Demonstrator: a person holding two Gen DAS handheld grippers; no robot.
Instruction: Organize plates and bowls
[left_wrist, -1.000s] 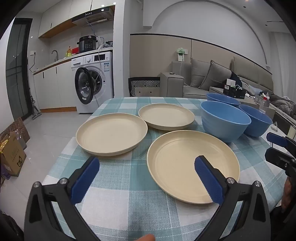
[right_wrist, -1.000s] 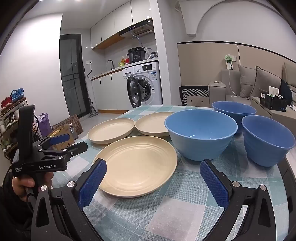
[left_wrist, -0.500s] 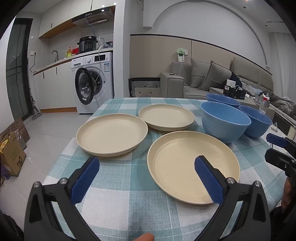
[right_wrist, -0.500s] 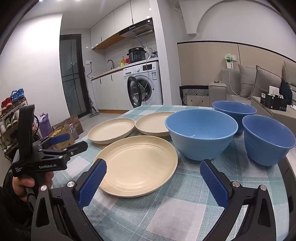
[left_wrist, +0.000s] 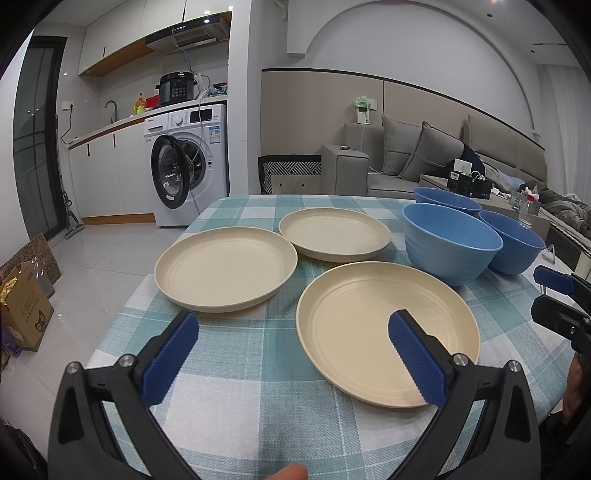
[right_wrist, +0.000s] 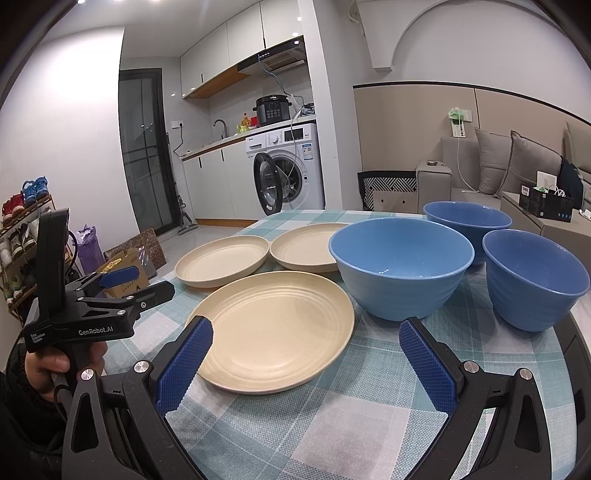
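Our left hand-held gripper (left_wrist: 291, 349) hangs wide over the nearest cream plate (left_wrist: 369, 325) on the counter (left_wrist: 243, 354); our right hand-held gripper (right_wrist: 304, 356) gapes before the blue bowl (right_wrist: 400, 266). Only its view shows the shoe rack (right_wrist: 22, 221).

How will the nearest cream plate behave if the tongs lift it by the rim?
The nearest cream plate looks rigid and probably light. Its low, smooth rim may slip between the pads, and held at one edge it would likely tilt.
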